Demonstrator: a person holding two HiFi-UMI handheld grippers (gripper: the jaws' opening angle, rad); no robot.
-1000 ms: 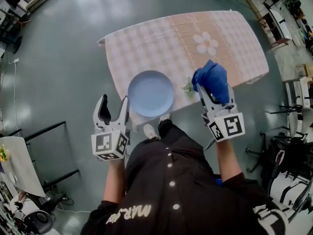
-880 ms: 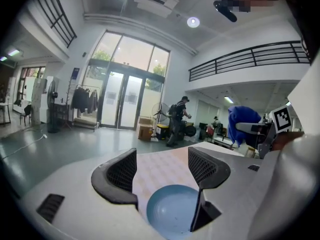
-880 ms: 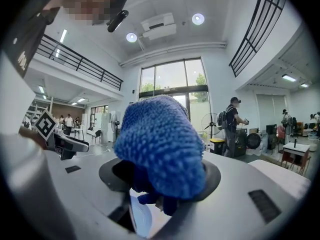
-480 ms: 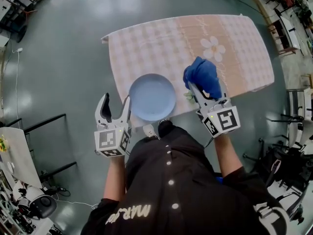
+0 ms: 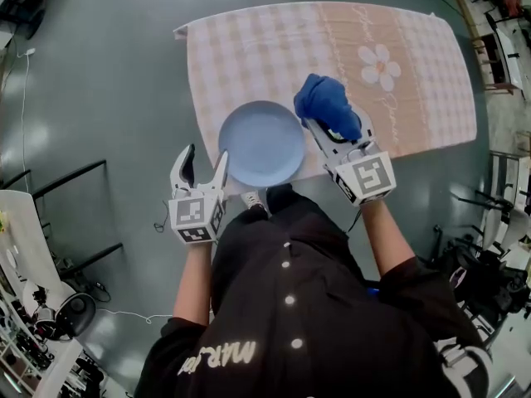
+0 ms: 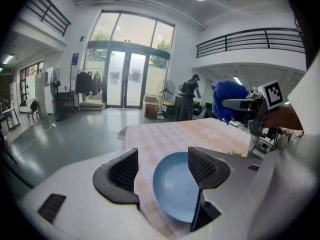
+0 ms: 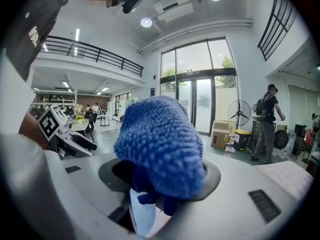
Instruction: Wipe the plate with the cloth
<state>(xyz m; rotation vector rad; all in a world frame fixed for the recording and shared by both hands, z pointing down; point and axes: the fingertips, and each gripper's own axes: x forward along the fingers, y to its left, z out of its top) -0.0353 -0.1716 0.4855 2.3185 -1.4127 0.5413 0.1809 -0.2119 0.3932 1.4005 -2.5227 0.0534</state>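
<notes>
Plate (image 5: 261, 142): light blue, round, lying flat on the checked tablecloth (image 5: 274, 48), right at the tablecloth's near edge. Its surface is bare.

Cloth (image 5: 325, 106): blue, nubbly, bunched into a wad at the plate's upper-right rim. It overlaps the rim line in the head view; can't tell whether it touches the plate or hangs above it.

Right gripper (image 5: 319, 127): jaws pinching the cloth. In its own view the wad (image 7: 160, 144) fills the gap and hides both tips, and a sliver of the plate shows just under it. The body runs away from the plate toward the person, marker cube up.

Left gripper (image 5: 205, 156): jaws spread wide, at the plate's lower-left. In the head view its right jaw sits against the rim line (contact not resolvable). In its own view (image 6: 162, 166) the plate (image 6: 175, 189) shows through the gap, partly behind the right jaw.

Further out from the plate: flower print (image 5: 380, 65) on the tablecloth to the upper right, well apart; grey glossy floor (image 5: 99, 73) all round; a shoe (image 5: 251, 199) just below the near rim.
</notes>
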